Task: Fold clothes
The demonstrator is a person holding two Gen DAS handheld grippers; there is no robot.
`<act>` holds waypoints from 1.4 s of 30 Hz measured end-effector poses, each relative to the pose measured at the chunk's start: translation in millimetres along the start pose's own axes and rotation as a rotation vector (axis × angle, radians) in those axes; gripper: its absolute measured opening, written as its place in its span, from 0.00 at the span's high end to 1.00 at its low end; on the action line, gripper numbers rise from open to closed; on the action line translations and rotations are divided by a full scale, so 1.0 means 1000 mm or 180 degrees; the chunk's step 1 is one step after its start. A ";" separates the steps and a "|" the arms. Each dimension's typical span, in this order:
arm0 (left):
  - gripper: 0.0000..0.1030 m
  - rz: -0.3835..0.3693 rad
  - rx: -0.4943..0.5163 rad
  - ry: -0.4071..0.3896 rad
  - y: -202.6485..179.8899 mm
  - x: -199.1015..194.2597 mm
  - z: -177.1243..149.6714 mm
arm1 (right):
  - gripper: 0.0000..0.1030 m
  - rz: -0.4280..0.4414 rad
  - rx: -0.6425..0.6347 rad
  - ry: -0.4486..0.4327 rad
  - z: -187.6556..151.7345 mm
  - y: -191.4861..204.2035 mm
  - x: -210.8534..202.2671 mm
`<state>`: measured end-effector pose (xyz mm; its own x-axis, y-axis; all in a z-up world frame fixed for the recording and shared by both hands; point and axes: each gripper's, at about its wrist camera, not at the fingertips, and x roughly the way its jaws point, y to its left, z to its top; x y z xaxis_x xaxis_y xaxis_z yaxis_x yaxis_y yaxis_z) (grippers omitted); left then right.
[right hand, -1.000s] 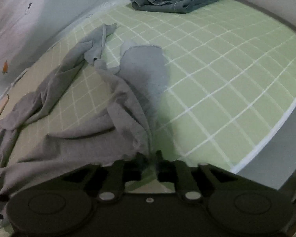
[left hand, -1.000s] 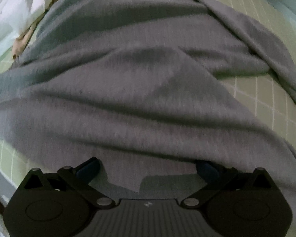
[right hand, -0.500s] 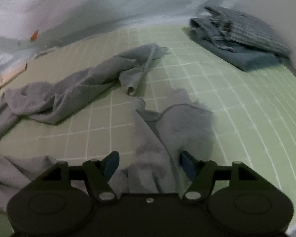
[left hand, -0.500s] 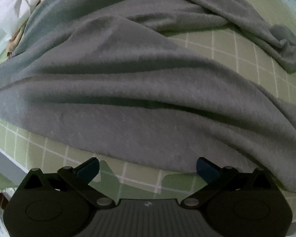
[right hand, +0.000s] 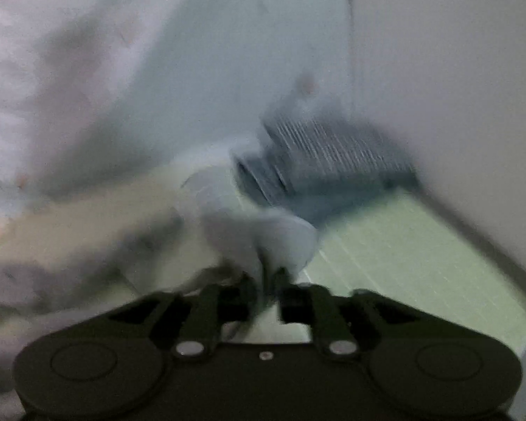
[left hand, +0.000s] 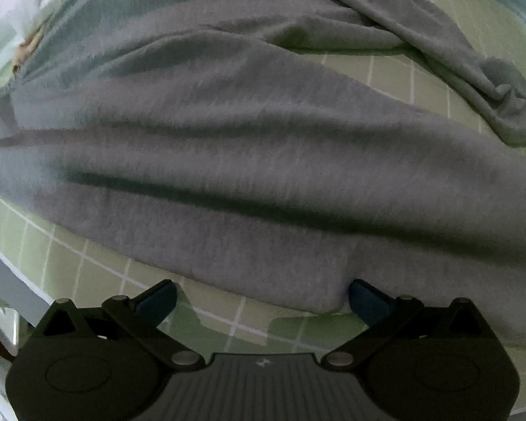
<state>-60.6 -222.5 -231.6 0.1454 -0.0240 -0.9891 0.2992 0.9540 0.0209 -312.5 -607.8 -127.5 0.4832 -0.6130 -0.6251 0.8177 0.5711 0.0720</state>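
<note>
**Grey garment on the green bed**

I see a green checked bed sheet (left hand: 385, 70). Nearest, my left gripper (left hand: 261, 296) has its jaws wide, right at the hem of the grey garment (left hand: 245, 147). My right gripper (right hand: 268, 282) pinches a fold of it, jaws narrow. Farther away, blurred, lies a stack of folded clothes (right hand: 326, 161).

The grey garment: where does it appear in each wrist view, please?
Left wrist: the grey garment fills the middle, spread wide.
Right wrist: blurred, low centre, pinched in the right gripper.
Shared landmark: the green checked sheet.
</note>
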 end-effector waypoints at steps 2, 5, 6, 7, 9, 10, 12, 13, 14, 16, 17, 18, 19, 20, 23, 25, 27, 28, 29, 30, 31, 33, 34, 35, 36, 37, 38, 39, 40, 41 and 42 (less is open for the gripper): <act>0.00 0.0025 0.0001 -0.0015 -0.002 -0.001 -0.001 | 0.66 -0.0150 0.0421 0.0472 -0.020 -0.025 0.024; 0.00 0.0043 -0.0039 -0.0023 -0.002 -0.002 -0.004 | 0.61 -0.0158 0.0944 0.0768 -0.047 -0.050 0.033; 0.00 0.0039 -0.0076 -0.0021 -0.001 -0.002 -0.005 | 0.56 -0.0153 0.1056 0.0820 -0.055 -0.056 0.032; 0.00 0.0040 -0.0104 -0.0024 0.001 -0.003 -0.007 | 0.54 -0.0128 0.1084 0.0851 -0.059 -0.056 0.033; 0.00 0.0052 -0.0106 -0.0030 0.000 -0.003 -0.008 | 0.53 -0.0055 0.1168 0.0901 -0.064 -0.057 0.035; 0.00 0.0058 -0.0107 -0.0033 -0.001 -0.003 -0.008 | 0.49 -0.0036 0.1196 0.0885 -0.064 -0.055 0.036; 0.00 0.0067 -0.0110 -0.0033 -0.001 -0.004 -0.009 | 0.46 -0.0026 0.1191 0.0848 -0.062 -0.051 0.038; 0.00 0.0071 -0.0112 -0.0029 -0.001 -0.004 -0.009 | 0.46 -0.0055 0.1135 0.0821 -0.058 -0.047 0.039; 0.00 0.0075 -0.0114 -0.0026 -0.002 -0.004 -0.009 | 0.46 -0.0053 0.1065 0.0776 -0.056 -0.043 0.038; 0.00 0.0086 -0.0111 -0.0031 -0.001 -0.005 -0.011 | 0.46 -0.0049 0.0924 0.0686 -0.050 -0.035 0.037; 0.00 0.0091 -0.0102 -0.0039 -0.001 -0.005 -0.011 | 0.46 -0.0057 0.0855 0.0648 -0.048 -0.030 0.041; 0.00 0.0095 -0.0094 -0.0047 -0.001 -0.006 -0.012 | 0.46 -0.0086 0.0775 0.0625 -0.046 -0.024 0.043; 0.00 0.0098 -0.0093 -0.0053 0.000 -0.007 -0.013 | 0.46 -0.0139 0.0696 0.0619 -0.044 -0.020 0.046; 0.00 0.0095 -0.0096 -0.0055 0.000 -0.007 -0.014 | 0.45 -0.0142 0.0685 0.0625 -0.044 -0.018 0.047; 0.00 0.0083 -0.0111 -0.0055 0.003 -0.009 -0.017 | 0.45 -0.0051 0.0785 0.0667 -0.043 -0.015 0.051; 0.00 0.0079 -0.0110 -0.0056 0.004 -0.009 -0.018 | 0.40 0.0014 0.0756 0.0657 -0.042 -0.008 0.053; 0.00 0.0079 -0.0099 -0.0061 0.004 -0.010 -0.019 | 0.38 0.0056 0.0709 0.0638 -0.040 0.001 0.055; 0.00 0.0079 -0.0084 -0.0062 0.003 -0.010 -0.020 | 0.37 0.0065 0.0677 0.0624 -0.039 0.007 0.056; 0.00 0.0078 -0.0069 -0.0063 0.003 -0.010 -0.020 | 0.37 0.0055 0.0641 0.0599 -0.037 0.011 0.057; 0.00 0.0078 -0.0054 -0.0064 0.003 -0.011 -0.021 | 0.37 0.0029 0.0590 0.0546 -0.035 0.017 0.056; 0.00 0.0074 -0.0042 -0.0063 0.003 -0.011 -0.022 | 0.36 0.0002 0.0538 0.0492 -0.033 0.022 0.055; 0.00 0.0064 -0.0027 -0.0065 0.004 -0.012 -0.023 | 0.30 0.0004 0.0426 0.0400 -0.029 0.032 0.053; 0.00 0.0057 -0.0024 -0.0067 0.005 -0.012 -0.024 | 0.28 -0.0023 0.0380 0.0450 -0.030 0.035 0.056; 0.00 0.0045 -0.0027 -0.0067 0.008 -0.013 -0.025 | 0.28 -0.0052 0.0334 0.0503 -0.031 0.038 0.060; 0.00 0.0034 -0.0023 -0.0068 0.009 -0.014 -0.026 | 0.28 -0.0080 0.0288 0.0556 -0.032 0.042 0.064; 0.00 0.0024 -0.0020 -0.0069 0.010 -0.014 -0.027 | 0.28 -0.0154 0.0268 0.0634 -0.035 0.044 0.070; 0.00 0.0015 -0.0014 -0.0068 0.011 -0.014 -0.027 | 0.28 -0.0227 0.0263 0.0714 -0.039 0.044 0.076; 0.00 0.0006 -0.0008 -0.0067 0.011 -0.014 -0.028 | 0.30 -0.0320 0.0281 0.0801 -0.044 0.042 0.081; 0.00 -0.0003 -0.0002 -0.0067 0.012 -0.015 -0.028 | 0.32 -0.0366 0.0300 0.0834 -0.048 0.041 0.083; 0.00 -0.0009 0.0006 -0.0067 0.015 -0.016 -0.029 | 0.36 -0.0354 0.0253 0.0757 -0.051 0.041 0.080; 0.00 -0.0014 0.0014 -0.0068 0.016 -0.016 -0.030 | 0.58 -0.0289 0.0178 0.0734 -0.052 0.041 0.077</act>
<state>-86.3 -198.4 -219.7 0.1643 -0.0345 -0.9858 0.3040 0.9525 0.0173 -258.5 -602.7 -213.2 0.3280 -0.5160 -0.7913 0.8737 0.4843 0.0464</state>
